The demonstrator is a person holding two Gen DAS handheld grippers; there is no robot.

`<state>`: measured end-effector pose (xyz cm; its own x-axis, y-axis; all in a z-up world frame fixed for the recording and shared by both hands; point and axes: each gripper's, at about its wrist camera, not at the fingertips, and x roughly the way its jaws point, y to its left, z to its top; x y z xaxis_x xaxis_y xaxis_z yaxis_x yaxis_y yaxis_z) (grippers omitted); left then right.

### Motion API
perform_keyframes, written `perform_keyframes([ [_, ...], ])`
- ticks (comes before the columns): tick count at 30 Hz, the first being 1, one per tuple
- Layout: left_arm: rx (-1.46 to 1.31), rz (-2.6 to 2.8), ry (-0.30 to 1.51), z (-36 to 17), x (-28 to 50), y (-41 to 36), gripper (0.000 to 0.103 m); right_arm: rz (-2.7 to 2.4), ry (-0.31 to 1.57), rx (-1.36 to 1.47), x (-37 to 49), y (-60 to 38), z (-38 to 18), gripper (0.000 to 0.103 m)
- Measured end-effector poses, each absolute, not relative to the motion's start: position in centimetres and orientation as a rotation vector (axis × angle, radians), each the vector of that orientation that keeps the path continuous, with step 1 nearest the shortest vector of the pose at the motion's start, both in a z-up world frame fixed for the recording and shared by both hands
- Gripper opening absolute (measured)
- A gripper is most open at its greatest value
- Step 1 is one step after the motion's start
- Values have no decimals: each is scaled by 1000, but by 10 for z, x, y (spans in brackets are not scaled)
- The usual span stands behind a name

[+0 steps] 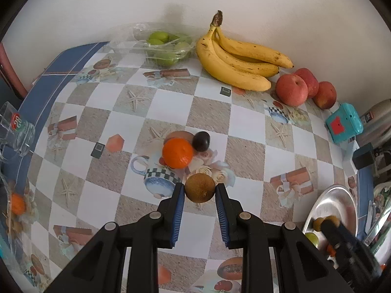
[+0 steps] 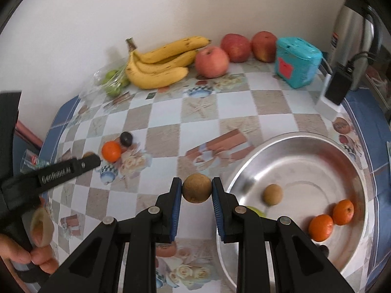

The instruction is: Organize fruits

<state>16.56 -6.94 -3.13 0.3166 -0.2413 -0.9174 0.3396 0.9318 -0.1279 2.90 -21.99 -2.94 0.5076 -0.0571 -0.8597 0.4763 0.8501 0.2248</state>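
Between each tool's pads, a brown fruit (left tool (image 1: 199, 190), right tool (image 2: 196, 188)).

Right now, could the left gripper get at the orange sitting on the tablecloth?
Probably not yet: the left gripper is shut on a brown fruit. The orange lies just beyond it, nothing between.

Table (image 2: 200, 122) with checkered printed cloth, blue border. White wall (image 2: 171, 7) behind. Teal plastic box (image 2: 297, 62) with red label near back right, on the table. Steel thermos jug (image 2: 352, 31) with black handle in right corner. Black adapter (image 2: 338, 86) with cable standing against a white block (image 2: 326, 107), beside the jug. Clear drinking glass (image 1: 17, 128), red-green logo, at left table edge.
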Motion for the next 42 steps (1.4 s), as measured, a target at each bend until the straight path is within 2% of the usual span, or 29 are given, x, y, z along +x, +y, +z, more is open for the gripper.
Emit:
perform_keyframes([
  [12, 121, -457, 1188, -23, 140, -95, 28, -482, 951, 574, -10, -276, -23, 26],
  [24, 266, -642, 1188, -21, 79, -165, 28, -621, 937, 662, -54, -332, -34, 26],
  [42, 404, -728, 1274, -50, 27, -205, 28, -633, 984, 704, -68, -347, -54, 26],
])
